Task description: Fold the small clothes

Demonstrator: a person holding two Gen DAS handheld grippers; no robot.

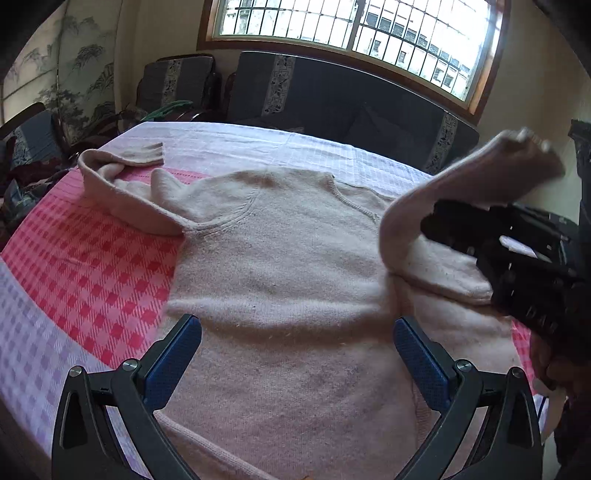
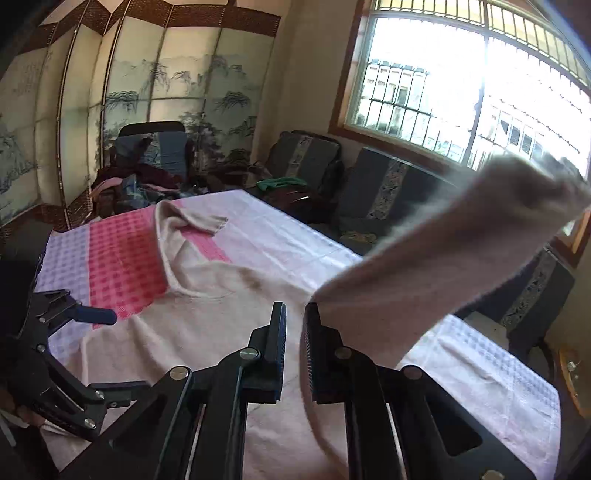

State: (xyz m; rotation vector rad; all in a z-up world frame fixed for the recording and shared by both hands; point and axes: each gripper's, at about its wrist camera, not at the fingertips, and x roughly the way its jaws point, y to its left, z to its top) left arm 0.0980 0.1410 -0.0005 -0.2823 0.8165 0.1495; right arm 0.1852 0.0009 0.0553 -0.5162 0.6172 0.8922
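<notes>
A pale beige knitted sweater lies flat on the checked tablecloth, neck away from me. Its left sleeve lies bent at the far left. My left gripper is open above the sweater's lower body, touching nothing. My right gripper holds the right sleeve, which stands up and flaps, blurred, to the right. The jaws stand a narrow gap apart with sleeve fabric running against the right finger. In the left wrist view the right gripper is at the right edge under the lifted sleeve.
The table carries a pink and lilac checked cloth. Dark cushioned chairs stand behind it under a barred window. A painted folding screen and a pile of clothes are at the far left.
</notes>
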